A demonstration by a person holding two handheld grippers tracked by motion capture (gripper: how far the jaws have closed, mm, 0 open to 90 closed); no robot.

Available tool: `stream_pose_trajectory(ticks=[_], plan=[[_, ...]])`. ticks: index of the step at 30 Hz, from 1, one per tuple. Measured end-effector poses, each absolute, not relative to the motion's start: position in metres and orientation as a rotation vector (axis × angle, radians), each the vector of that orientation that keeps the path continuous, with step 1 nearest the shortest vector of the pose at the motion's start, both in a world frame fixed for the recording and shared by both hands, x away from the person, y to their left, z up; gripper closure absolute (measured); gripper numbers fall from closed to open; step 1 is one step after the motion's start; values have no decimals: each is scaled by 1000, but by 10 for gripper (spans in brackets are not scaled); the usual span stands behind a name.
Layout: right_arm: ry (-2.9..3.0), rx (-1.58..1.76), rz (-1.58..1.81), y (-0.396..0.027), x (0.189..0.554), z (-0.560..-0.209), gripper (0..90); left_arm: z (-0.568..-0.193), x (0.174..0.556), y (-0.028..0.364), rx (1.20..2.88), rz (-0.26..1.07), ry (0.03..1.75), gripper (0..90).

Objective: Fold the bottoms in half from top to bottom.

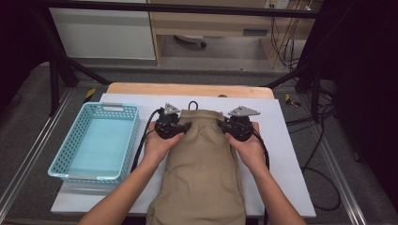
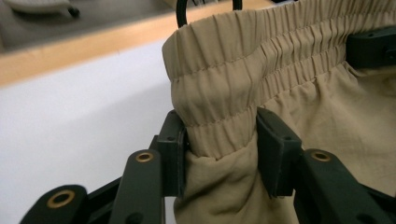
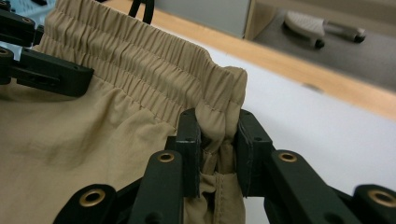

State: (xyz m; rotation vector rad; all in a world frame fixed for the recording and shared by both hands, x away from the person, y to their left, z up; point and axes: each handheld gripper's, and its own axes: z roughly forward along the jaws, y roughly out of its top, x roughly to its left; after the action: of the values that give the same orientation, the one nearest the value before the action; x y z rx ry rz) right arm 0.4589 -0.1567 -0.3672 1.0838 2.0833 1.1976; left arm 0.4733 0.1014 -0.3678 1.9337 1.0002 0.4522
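A pair of tan trousers [image 1: 202, 164] lies lengthwise on the white table cover, its elastic waistband at the far end and lifted off the surface. My left gripper [image 1: 185, 126] is shut on the waistband's left corner. In the left gripper view the gathered waistband [image 2: 219, 93] is pinched between the jaws of that gripper [image 2: 223, 144]. My right gripper [image 1: 221, 125] is shut on the waistband's right corner, where folded fabric [image 3: 140, 60] is squeezed between its jaws [image 3: 218, 149]. A black cord loop [image 1: 193, 104] sticks up behind the waistband.
A light blue perforated basket [image 1: 94, 140] stands empty to the left of the trousers. The white cover [image 1: 281, 154] has bare space to the right. A wooden table edge [image 1: 187, 89] runs along the far side, with floor and cables beyond.
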Motion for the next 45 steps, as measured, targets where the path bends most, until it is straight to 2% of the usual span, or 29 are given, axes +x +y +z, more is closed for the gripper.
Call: stream_pose_trajectory(ticks=[15, 28, 32, 40, 45], plan=[[1928, 1010, 1214, -149, 484, -274, 735, -281, 497, 103, 1817, 597, 931, 574], [1805, 969, 1195, -139, 502, -219, 735, -230, 516, 104, 1736, 669, 887, 572], [1791, 975, 1204, -138, 505, -213, 734, -228, 518, 103, 1738, 679, 887, 571], [1814, 977, 1188, -139, 506, -225, 734, -240, 521, 103, 1744, 663, 897, 569], [1796, 964, 1179, -136, 512, -220, 734, -232, 529, 104, 1711, 659, 906, 569]])
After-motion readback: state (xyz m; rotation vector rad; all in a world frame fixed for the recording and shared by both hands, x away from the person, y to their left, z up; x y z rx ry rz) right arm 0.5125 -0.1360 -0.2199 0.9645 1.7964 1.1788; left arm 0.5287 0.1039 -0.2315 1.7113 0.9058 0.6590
